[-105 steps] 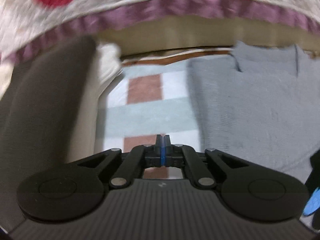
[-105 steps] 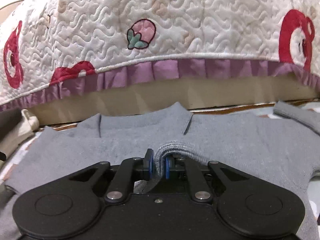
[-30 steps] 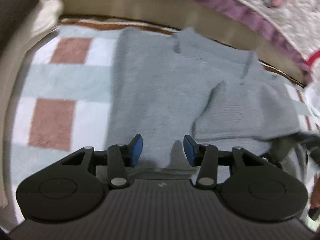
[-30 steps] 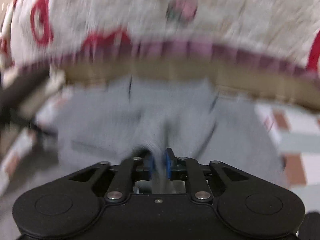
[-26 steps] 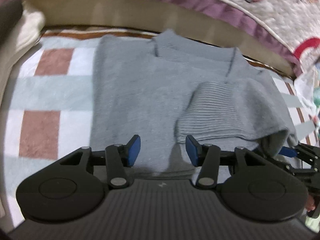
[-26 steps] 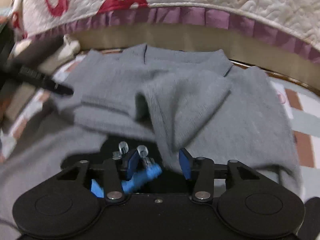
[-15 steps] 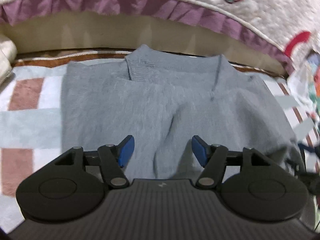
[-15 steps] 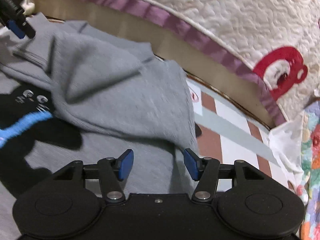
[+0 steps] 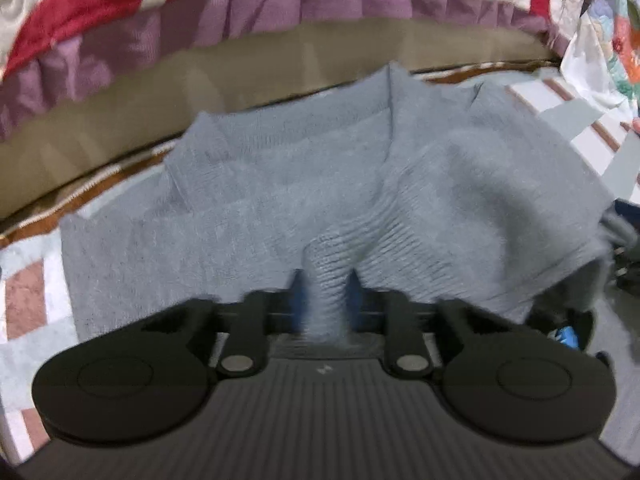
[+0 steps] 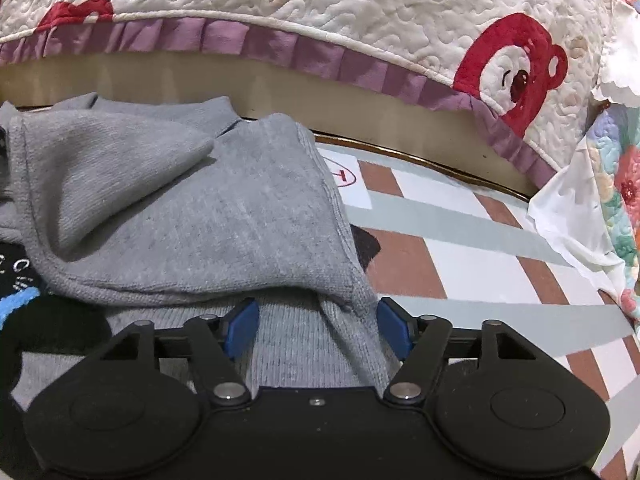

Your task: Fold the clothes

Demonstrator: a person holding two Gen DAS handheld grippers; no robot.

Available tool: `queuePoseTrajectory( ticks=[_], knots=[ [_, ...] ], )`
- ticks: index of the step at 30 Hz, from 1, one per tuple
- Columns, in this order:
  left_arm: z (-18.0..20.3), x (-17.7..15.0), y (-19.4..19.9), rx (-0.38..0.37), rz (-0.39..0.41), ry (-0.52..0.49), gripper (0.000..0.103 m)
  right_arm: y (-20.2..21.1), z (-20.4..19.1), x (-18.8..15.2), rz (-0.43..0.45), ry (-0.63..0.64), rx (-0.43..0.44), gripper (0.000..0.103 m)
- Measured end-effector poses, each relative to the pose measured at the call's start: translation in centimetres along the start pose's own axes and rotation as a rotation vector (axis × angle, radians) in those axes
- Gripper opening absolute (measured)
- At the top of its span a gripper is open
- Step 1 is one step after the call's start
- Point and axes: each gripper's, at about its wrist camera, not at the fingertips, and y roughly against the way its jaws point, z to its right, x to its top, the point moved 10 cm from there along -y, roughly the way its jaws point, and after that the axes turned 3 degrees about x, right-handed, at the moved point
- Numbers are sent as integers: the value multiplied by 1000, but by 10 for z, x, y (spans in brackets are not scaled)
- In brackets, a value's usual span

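Two grippers worked one gray sweater [image 10: 192, 208] spread on the checked blanket [image 10: 460, 224] beside the quilted bed cover [image 10: 360, 8]. The left gripper [image 9: 323, 300] pinched a ribbed fold of it; the right gripper [image 10: 316, 326] stood wide apart over a turned-in layer. Folding seemed midway, so next the pinched fold needed carrying across. No containers showed.

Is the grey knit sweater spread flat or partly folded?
Partly folded: the grey knit sweater has a flap doubled over its body, the left gripper pinching a ribbed bunch, the right gripper open.
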Motion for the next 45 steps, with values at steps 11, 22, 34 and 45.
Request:
queuePoseTrajectory(
  ticks=[11,22,34,45],
  knots=[
    [-66,-10,48,117,4,264,14,-11,27,-16,15,-259,107,90],
    [-107,-56,36,152,-172,413,17,-11,26,-16,33,-268,99,92],
    [-76,-27,63,174,-63,127,13,-11,27,-16,42,-266,93,92],
    [-119,-58,101,320,-164,236,20,-12,27,-16,41,-266,91,93]
  ],
)
